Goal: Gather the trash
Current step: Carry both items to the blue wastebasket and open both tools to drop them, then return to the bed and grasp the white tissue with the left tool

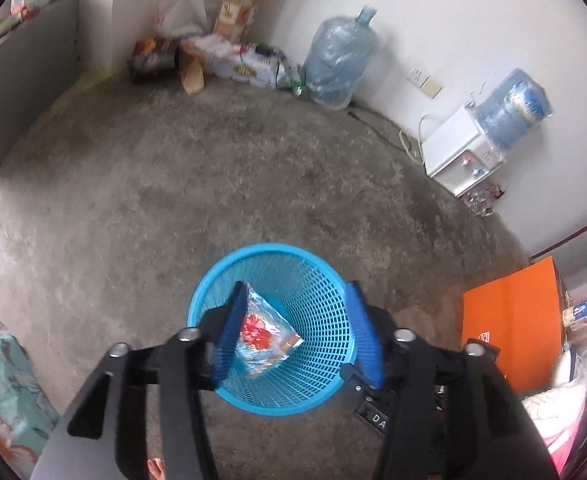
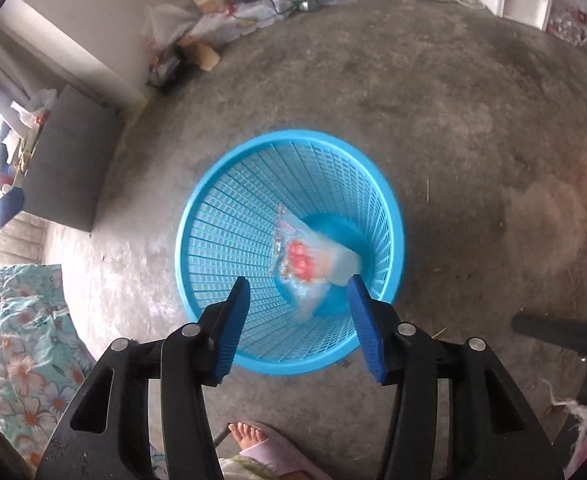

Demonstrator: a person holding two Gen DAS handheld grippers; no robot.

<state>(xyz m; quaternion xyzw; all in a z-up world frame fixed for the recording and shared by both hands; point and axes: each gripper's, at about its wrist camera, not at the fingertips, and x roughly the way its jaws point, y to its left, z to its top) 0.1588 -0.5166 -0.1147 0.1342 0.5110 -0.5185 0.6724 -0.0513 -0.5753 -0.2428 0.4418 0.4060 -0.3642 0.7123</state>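
A round blue mesh basket stands on the concrete floor, right under both grippers. In the left wrist view my left gripper is open over its mouth. A clear wrapper with red print lies against the left pad, well apart from the right pad. In the right wrist view my right gripper is open above the basket. A blurred clear wrapper with red print is loose inside the basket, beyond the fingertips. Whether both views show the same wrapper I cannot tell.
Bags, boxes and a large water jug line the far wall, with a white water dispenser to the right. An orange box stands right of the basket. A floral cloth lies left, and a person's sandalled foot is below.
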